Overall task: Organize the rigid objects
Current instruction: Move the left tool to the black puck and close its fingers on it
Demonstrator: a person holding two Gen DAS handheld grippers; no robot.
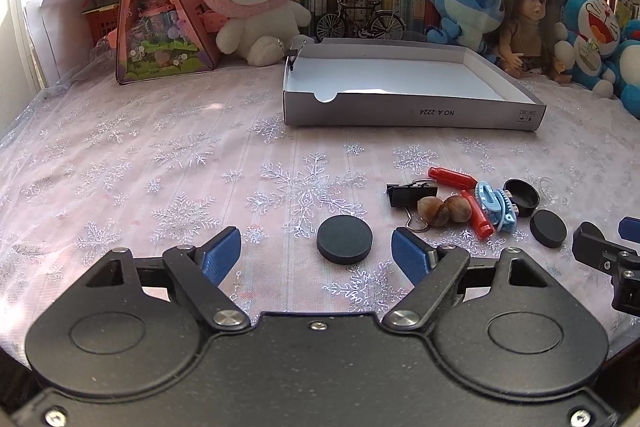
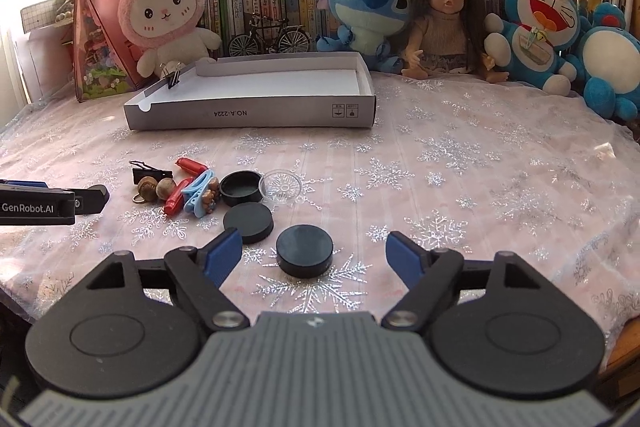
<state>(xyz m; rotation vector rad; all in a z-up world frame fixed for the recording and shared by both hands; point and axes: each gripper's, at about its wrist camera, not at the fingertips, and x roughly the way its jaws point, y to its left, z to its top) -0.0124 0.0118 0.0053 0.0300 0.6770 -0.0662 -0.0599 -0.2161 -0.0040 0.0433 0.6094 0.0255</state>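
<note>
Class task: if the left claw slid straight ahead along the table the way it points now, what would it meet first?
The left claw, open, would first meet the black disc lying flat between its fingertips; the white cardboard tray lies further beyond.

A disc lies between the left fingers, small clutter right, box beyond.
</note>
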